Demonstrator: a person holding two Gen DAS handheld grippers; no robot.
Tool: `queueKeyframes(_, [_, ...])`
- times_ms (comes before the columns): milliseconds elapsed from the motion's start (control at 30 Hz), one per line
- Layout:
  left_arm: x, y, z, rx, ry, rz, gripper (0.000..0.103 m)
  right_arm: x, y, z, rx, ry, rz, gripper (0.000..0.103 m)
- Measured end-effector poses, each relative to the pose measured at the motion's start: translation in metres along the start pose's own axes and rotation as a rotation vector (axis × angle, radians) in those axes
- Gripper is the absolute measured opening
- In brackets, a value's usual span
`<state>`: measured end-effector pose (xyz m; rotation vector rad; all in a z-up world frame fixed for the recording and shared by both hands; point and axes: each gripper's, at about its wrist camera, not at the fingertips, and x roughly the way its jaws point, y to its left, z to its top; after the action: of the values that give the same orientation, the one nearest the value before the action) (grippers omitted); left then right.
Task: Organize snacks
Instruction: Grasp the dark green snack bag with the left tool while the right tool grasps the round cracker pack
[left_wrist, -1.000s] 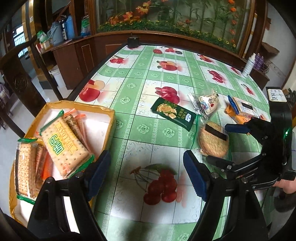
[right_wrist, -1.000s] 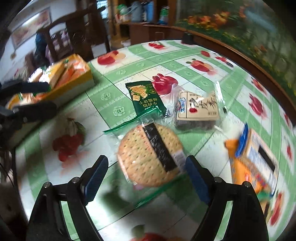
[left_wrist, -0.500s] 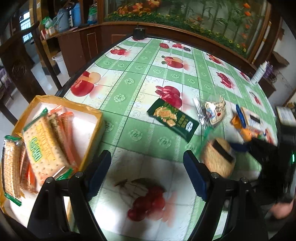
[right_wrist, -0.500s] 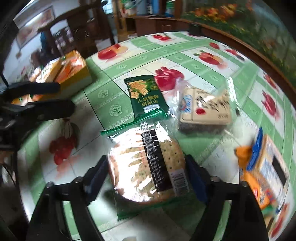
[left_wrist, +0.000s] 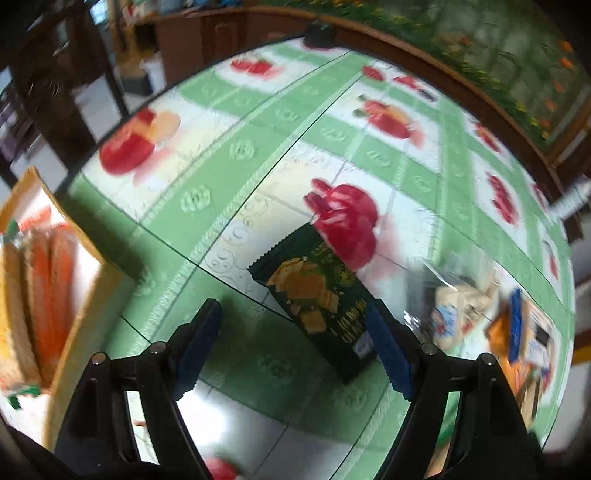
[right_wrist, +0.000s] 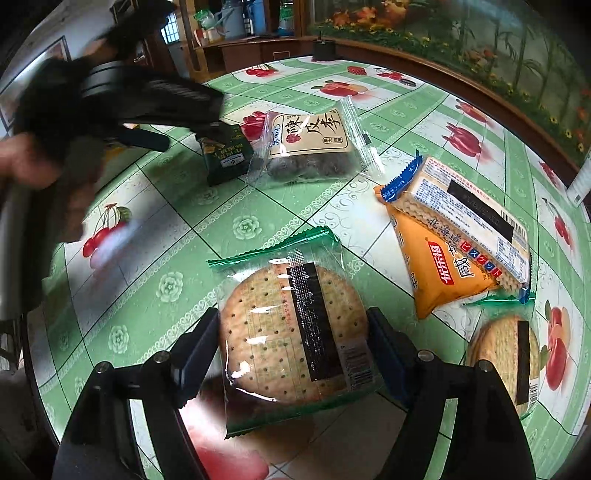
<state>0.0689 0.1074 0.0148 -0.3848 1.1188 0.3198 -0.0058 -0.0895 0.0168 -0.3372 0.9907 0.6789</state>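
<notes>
Round cracker pack (right_wrist: 291, 332): clear wrapper with green ends, gripped between the blue pads of the right hand-held gripper (right_wrist: 291, 354), low in the right wrist view; it looks raised off the surface (right_wrist: 236, 225).
Right hand-held gripper: jaws have just been closing and now pinch the cracker pack from both sides.
Dark green snack packet (left_wrist: 317, 295): flat on the surface, its near corner between the left hand-held gripper's fingers.
Left hand-held gripper (left_wrist: 295, 350): jaws spread, nothing pinched; one pad is just beside the packet's corner, though blur hides whether they touch.
Clear bag with a cream label (right_wrist: 310, 144): flat, just beside the green packet.
Orange pack (right_wrist: 443, 258): flat to the right, with a blue-ended cracker pack (right_wrist: 469, 206) lying on top of it.
Second round cracker pack (right_wrist: 506, 354): near the right edge.
Yellow tray (left_wrist: 77, 317): at the left, holding orange and yellow packs.
Surface: green and white cloth printed with fruit.
</notes>
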Motion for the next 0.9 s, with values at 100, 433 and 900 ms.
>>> queueKeyframes(100, [0.003, -0.006, 0.000, 0.006, -0.026, 0.037, 0.083, -0.001, -0.002, -0.001, 0.007, -0.003, 0.018, 0.079])
queueKeyframes(433, [0.011, -0.023, 0.008, 0.015, -0.028, 0.060, 0.088, 0.000, -0.003, -0.001, 0.007, -0.015, 0.021, 0.079])
queueKeyframes(900, [-0.010, 0.005, -0.017, 0.186, 0.006, -0.022, 0.053, -0.001, 0.008, 0.000, 0.022, -0.026, 0.029, 0.079])
